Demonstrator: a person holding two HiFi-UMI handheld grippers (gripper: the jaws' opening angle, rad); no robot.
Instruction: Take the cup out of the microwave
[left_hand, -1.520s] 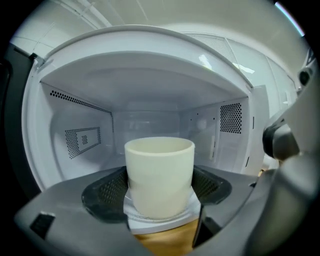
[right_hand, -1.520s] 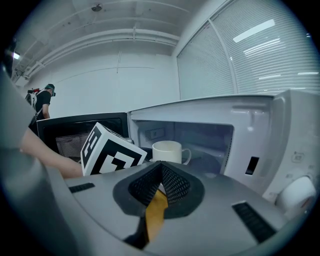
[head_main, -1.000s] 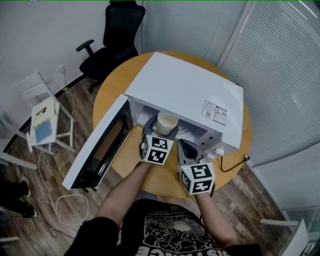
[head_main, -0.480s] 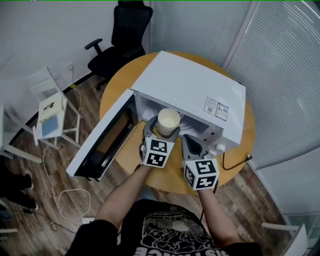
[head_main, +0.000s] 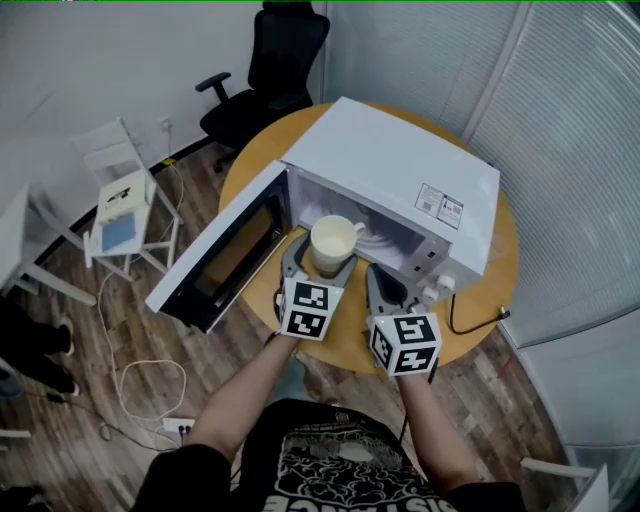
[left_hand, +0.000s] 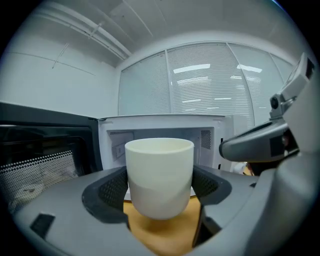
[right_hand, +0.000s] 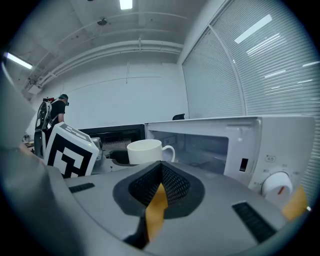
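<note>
A cream cup (head_main: 332, 243) with a handle hangs just outside the open white microwave (head_main: 390, 165), above the wooden table (head_main: 350, 347). My left gripper (head_main: 322, 260) is shut on the cup's sides. In the left gripper view the cup (left_hand: 159, 177) sits between the black pads (left_hand: 109, 192), clear of the tabletop, with the empty microwave cavity (left_hand: 150, 137) behind it. My right gripper (head_main: 386, 284) hovers to the right of the cup, shut and holding nothing. The right gripper view shows its jaws (right_hand: 160, 176) together and the cup (right_hand: 145, 151) ahead to the left.
The microwave door (head_main: 225, 250) swings out to the left. Its control knobs (right_hand: 277, 184) face my right gripper, and a black cord (head_main: 470, 325) trails off the table. A black office chair (head_main: 280, 60) and a white stool (head_main: 125, 205) stand on the floor beyond.
My left gripper has drawn the cup out of the microwave cavity toward me and lifted it. My right gripper rose a little beside it.
</note>
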